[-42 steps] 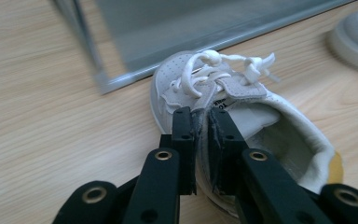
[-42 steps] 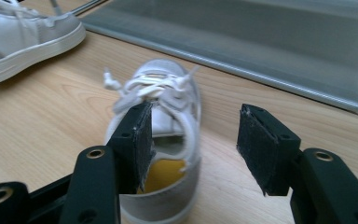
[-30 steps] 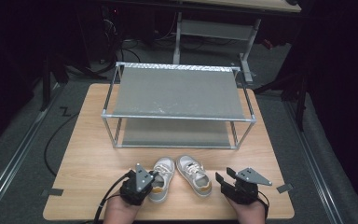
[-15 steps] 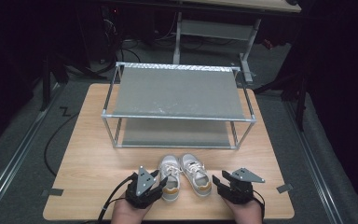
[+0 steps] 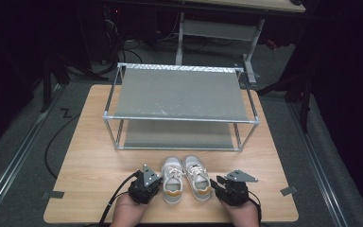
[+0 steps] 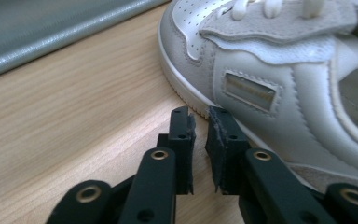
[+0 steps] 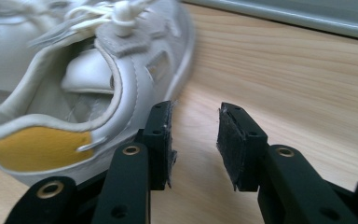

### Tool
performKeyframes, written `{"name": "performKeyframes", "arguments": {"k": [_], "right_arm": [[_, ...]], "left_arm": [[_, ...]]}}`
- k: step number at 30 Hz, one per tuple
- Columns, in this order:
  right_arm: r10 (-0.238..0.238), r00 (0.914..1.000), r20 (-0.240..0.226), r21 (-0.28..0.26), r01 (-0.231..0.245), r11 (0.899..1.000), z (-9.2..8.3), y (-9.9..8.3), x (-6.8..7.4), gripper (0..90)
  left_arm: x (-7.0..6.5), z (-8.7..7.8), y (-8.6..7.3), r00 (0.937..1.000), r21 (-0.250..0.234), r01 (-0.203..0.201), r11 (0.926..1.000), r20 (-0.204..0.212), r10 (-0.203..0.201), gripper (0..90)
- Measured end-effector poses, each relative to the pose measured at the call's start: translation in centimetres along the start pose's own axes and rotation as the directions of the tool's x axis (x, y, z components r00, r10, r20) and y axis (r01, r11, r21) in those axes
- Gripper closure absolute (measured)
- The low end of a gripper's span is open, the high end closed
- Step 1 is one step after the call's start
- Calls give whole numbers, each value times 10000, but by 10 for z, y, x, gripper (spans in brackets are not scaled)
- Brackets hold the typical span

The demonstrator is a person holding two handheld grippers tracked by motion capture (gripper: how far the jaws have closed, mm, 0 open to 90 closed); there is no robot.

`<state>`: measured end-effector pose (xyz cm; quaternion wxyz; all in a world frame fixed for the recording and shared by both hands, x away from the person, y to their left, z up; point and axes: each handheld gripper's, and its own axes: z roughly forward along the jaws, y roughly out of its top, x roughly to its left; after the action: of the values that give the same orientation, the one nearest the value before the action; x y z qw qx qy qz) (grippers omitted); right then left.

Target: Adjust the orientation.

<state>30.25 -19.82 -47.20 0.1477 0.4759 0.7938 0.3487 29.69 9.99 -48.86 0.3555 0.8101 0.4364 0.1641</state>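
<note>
Two shoes [image 5: 185,178] sit side by side between the hand-held grippers on the tabletop [image 5: 94,161]; left hand-held gripper [image 6: 199,122] nearly closed, empty (just beside a shoe's side); right hand-held gripper [image 7: 195,126] released, beside the other shoe's heel.

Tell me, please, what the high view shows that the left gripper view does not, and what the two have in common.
High view alone: the whole two-tier rack, both shoes side by side in front of it, the right gripper and the person's hands. Left gripper view alone: the small gap between the left gripper's fingers, and the left shoe's side label. Both share: the wooden table, the left shoe and the left gripper beside it.
</note>
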Motion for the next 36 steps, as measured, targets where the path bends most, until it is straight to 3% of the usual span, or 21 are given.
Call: {"name": "performKeyframes", "arguments": {"k": [1, 2, 3, 5, 6, 8, 11, 12, 18, 20, 25, 32, 36], "right_arm": [[-149, 9998, -160, 66, 150, 9999, 2, 0, 7, 648], [-628, 9980, -61, 32, 628, 9980, 4, 1, 19, 688], [-714, 9974, 68, 44, 714, 9974, 4, 1, 21, 691], [-730, 9973, 123, 64, 730, 9973, 4, 1, 22, 687], [-436, 9990, -114, 75, 437, 9990, 4, 1, 17, 663], [-297, 9994, -171, 107, 299, 9995, 4, 1, 15, 656], [-406, 9992, 49, 85, 406, 9991, 3, 1, 14, 665], [-401, 9991, 120, 93, 400, 9992, 2, 1, 14, 666], [-281, 9970, 723, 99, 275, 9996, -7, -3, -3, 666], [-288, 9928, 1166, 80, 281, 9996, -15, -7, -18, 666], [64, 9846, 1744, 44, -73, 10000, -25, -12, -39, 676], [483, 9738, 2223, -8, -493, 9988, -36, -19, -60, 684], [743, 9727, 2199, -70, -746, 9972, -38, -20, -68, 685]], "left_arm": [[-1, 0, -1, 9999, -27, 6, 10000, 133, -6, 800], [-4, 0, -1, 10000, -78, 18, 10000, 36, -18, 812], [-4, 0, -1, 10000, -66, 62, 10000, 63, -62, 816], [-4, 0, 0, 9999, -49, 98, 9999, 110, -98, 828], [-4, 1, -1, 9999, -71, 101, 9999, 140, -100, 838], [-4, 2, 0, 9996, -100, 205, 9997, 208, -203, 844], [-7, 6, 4, 9997, -119, 193, 9997, 156, -192, 863], [-10, 9, 7, 10000, -121, 28, 9999, 92, -27, 863], [-28, 29, 25, 9988, -181, -460, 9988, 176, 463, 877], [-40, 39, 34, 9975, -198, -637, 9978, 283, 642, 879], [-61, 56, 52, 9941, -125, -1028, 9946, 338, 1031, 883], [-79, 74, 69, 9924, -175, -1179, 9929, 335, 1185, 893], [-84, 77, 72, 9935, -210, -1060, 9941, 391, 1068, 893]]}}
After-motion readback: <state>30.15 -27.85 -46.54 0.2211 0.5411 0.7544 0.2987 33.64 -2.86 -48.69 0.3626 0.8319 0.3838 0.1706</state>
